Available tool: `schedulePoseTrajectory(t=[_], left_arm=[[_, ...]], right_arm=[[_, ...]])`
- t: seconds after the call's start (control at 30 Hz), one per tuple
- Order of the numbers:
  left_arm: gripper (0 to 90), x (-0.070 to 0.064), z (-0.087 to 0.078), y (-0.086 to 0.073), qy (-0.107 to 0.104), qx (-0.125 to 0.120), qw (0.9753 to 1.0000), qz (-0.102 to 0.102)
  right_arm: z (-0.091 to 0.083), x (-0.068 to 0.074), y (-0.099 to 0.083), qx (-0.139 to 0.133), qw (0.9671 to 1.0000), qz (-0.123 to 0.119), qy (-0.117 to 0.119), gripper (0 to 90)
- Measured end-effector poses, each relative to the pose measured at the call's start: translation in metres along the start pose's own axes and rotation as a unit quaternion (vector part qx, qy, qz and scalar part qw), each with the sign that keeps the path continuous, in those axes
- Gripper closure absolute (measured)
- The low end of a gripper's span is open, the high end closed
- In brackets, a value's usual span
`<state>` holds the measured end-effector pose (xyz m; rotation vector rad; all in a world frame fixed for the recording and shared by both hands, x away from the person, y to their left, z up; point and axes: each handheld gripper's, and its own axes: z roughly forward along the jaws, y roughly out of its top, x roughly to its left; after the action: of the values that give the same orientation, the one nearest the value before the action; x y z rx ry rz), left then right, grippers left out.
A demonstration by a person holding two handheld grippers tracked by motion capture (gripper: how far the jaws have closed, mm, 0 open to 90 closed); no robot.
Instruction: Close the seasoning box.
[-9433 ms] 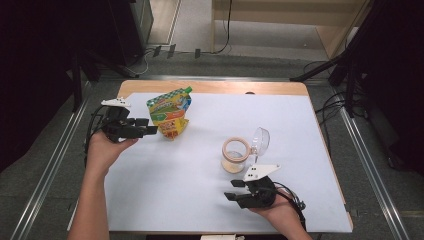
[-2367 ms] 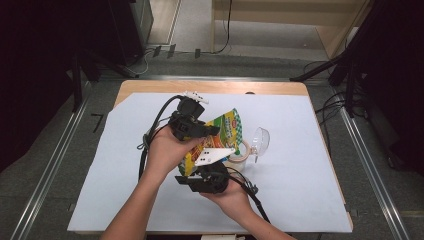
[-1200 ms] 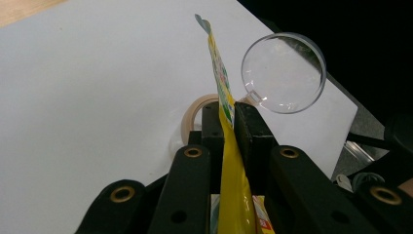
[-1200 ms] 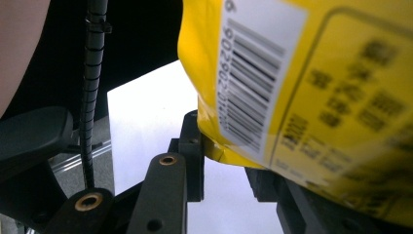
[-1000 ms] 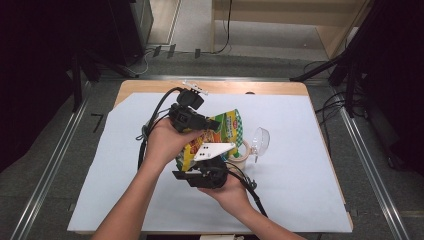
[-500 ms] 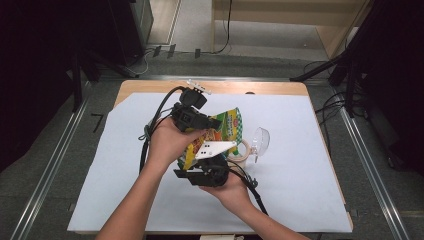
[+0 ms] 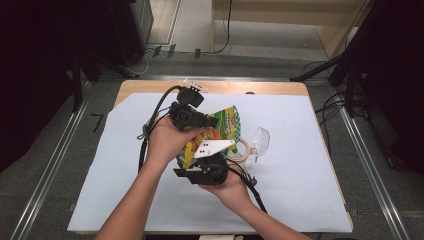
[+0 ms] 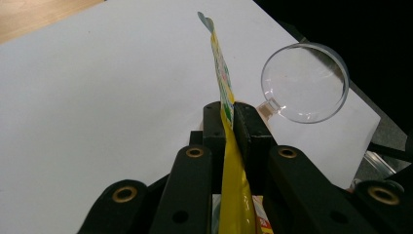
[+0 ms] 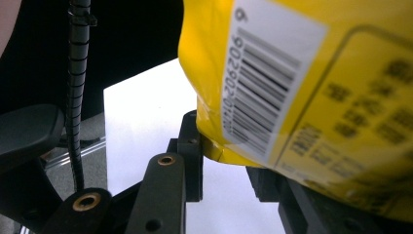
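1. Clearly the bag (image 7: 220, 132) is off the tabletop (image 7: 300, 200), held in the air over its middle between both hands — a yellow and green snack pouch, gripped at two separate edges.

2. Left tool (image 8: 233, 122): its jaws are pressed together on the bag's flat sealed edge, which runs up between them like a thin strip. Clamping the seam rather than the puffy body gives a firm hold that should not crush the contents.

3. Right tool (image 9: 226, 151): it comes in from below, and the bag's lower corner, next to the barcode (image 9: 263, 83), sits between its jaws. They look spread wider than the corner; whether they actually pinch it I cannot tell, since the bag hides the far jaw.

4. Two grips at opposite ends suggest the aim is to pull the pouch apart or tear it open — one tool anchors, the other pulls. That is my reading, not something shown.

5. Tape (image 7: 242, 150) and a clear lens (image 7: 260, 141), like a magnifier, lie on the white sheet just right of the hands, apart from the bag. Holding the pouch up keeps it free of them.

6. Each cable (image 7: 150, 135) trails back toward the forearms, out of the way of the grip.
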<state>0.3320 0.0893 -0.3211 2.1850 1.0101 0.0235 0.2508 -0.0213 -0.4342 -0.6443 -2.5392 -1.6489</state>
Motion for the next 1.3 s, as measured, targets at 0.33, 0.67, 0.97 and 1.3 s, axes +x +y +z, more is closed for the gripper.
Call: schedulePoseTrajectory(t=[0.33, 0.67, 0.97, 1.3], left_arm=[[84.8, 0.0008, 0.0028, 0.0026, 0.0, 0.01, 0.9999, -0.002], [84.8, 0.0004, 0.0027, 0.0025, 0.0, 0.009, 0.9999, -0.006], [84.8, 0.0002, 0.0029, 0.0028, 0.0, 0.009, 0.9999, -0.005], [84.8, -0.0013, 0.0029, 0.0028, 0.0, 0.009, 1.0, -0.004]], right_arm=[[-0.0003, -0.0013, 0.0006, -0.001, 1.0, 0.007, 0.002, 71.8], [-0.0002, -0.0013, 0.0006, 0.0, 1.0, 0.006, 0.002, 71.8], [-0.0004, -0.0014, 0.0008, 0.001, 1.0, 0.006, 0.0, 71.8], [-0.0005, -0.0015, 0.0004, 0.001, 1.0, 0.006, -0.001, 71.9]])
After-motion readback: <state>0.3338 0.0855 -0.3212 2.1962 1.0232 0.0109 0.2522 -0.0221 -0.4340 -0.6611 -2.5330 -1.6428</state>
